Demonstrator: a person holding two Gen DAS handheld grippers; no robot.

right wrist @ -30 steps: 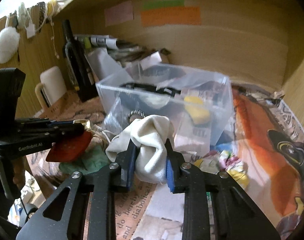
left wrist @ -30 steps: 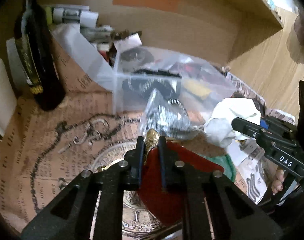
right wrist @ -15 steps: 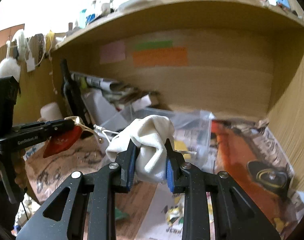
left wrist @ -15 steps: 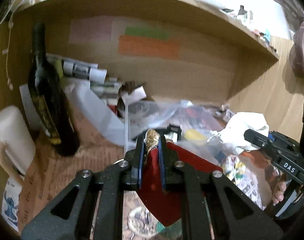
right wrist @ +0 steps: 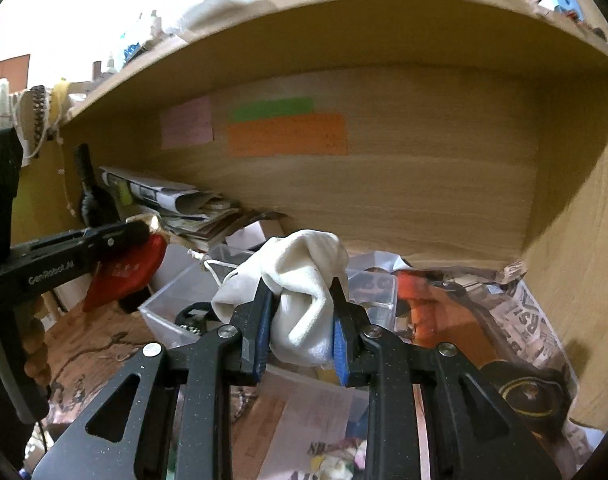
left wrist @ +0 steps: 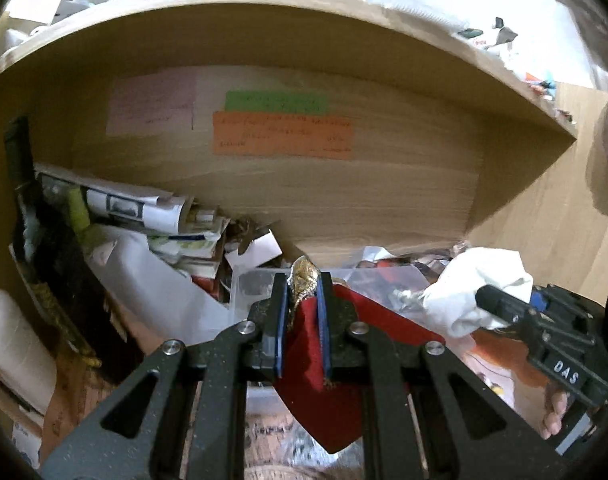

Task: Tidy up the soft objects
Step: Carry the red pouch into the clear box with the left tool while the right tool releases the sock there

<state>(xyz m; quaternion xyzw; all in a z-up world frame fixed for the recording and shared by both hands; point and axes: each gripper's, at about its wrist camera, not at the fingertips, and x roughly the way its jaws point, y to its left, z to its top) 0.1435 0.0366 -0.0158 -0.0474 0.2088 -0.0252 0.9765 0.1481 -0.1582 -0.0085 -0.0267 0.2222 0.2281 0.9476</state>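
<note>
My left tongs [left wrist: 301, 300] pinch the gold neck of a red pouch [left wrist: 324, 396], which hangs below them | my right tongs [right wrist: 299, 316] clamp a bunched white cloth [right wrist: 299, 280] | clear box [right wrist: 175, 300] just ahead, beneath both | I'd lower each over its opening before letting go, keeping the dangling ends inside.
</note>
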